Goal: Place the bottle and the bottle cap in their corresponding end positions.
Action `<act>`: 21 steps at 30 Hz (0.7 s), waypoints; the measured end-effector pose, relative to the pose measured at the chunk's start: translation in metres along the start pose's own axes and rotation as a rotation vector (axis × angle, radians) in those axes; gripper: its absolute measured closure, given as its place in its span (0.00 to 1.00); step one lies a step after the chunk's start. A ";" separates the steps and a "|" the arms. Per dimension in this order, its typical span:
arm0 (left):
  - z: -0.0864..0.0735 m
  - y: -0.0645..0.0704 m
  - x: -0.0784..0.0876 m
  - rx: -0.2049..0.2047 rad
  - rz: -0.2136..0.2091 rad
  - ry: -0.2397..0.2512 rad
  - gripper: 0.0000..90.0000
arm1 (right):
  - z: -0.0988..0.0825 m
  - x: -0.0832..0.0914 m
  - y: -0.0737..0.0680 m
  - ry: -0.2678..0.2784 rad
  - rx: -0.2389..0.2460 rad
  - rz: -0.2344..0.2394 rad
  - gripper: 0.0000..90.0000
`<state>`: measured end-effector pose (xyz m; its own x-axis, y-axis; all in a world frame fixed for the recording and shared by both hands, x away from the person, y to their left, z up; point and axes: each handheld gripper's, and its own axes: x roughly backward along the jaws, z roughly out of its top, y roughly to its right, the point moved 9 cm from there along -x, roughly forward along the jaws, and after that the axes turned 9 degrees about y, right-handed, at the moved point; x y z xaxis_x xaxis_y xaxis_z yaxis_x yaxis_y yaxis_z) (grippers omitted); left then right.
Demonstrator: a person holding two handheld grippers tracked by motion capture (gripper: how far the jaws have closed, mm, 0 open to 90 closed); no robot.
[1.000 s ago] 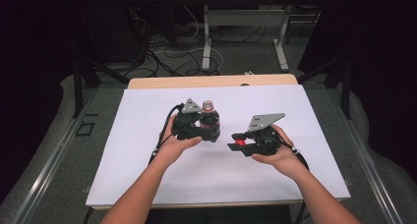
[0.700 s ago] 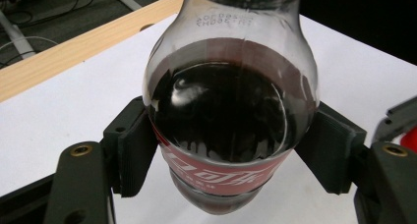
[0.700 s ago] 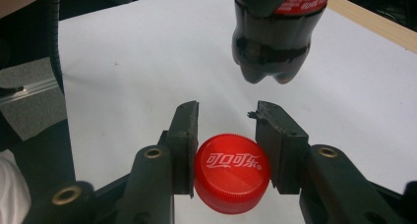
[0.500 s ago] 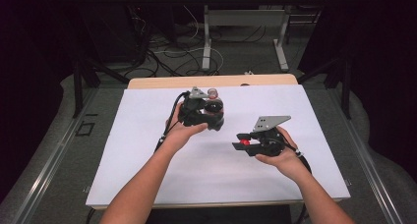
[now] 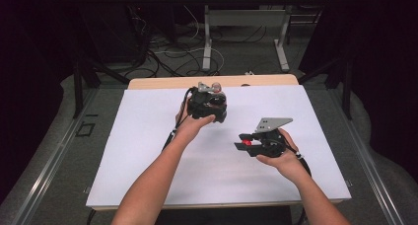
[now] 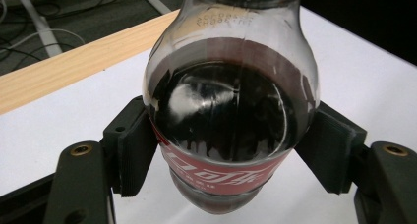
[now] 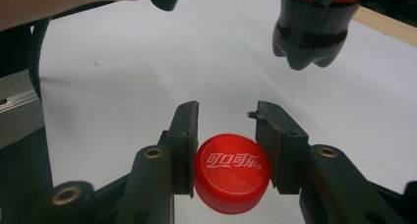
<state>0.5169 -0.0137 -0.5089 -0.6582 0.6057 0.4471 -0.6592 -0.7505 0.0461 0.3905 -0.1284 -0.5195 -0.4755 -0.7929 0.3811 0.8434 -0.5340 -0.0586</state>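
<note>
Cola bottle (image 6: 231, 121) is clamped in the left claw (image 5: 209, 102) across the widest part of its body, just above the red label, pads (image 6: 135, 153) pressed on both sides. The grip at the broad shoulder is judged to be chosen so that the bottle cannot slip or turn between the jaws. In the high view the bottle is carried above the far middle of the white worktop (image 5: 148, 151), clear of the surface; in the right gripper view its ribbed base (image 7: 310, 42) is seen hanging free with nothing beneath it.

Red cap (image 7: 231, 172) is pinched by the right claw (image 5: 245, 144) at its ribbed rim, logo face turned toward that claw's camera. The rim grip is presumably what a twisting action needs. It is held above the near right part of the worktop, well apart from the bottle.

Bottle mouth is cut off at the frame's top edge. With cap and bottle in separate claws, the bottle is judged to be open; kept roughly upright, presumably so the dark liquid stays in.
</note>
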 end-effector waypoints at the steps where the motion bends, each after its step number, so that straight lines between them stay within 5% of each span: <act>1: -0.002 -0.002 -0.003 -0.004 0.011 0.003 0.33 | 0.000 0.000 0.001 -0.002 0.009 0.004 0.68; 14: -0.034 -0.008 -0.028 0.036 0.046 -0.027 0.33 | 0.002 -0.005 0.004 0.001 -0.004 0.009 0.68; 21: -0.046 -0.006 -0.033 0.005 0.039 -0.037 0.33 | 0.000 -0.010 0.003 -0.014 -0.002 0.013 0.68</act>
<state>0.5259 -0.0177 -0.5651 -0.6693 0.5663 0.4810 -0.6319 -0.7744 0.0324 0.3981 -0.1224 -0.5236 -0.4608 -0.7958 0.3930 0.8491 -0.5242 -0.0659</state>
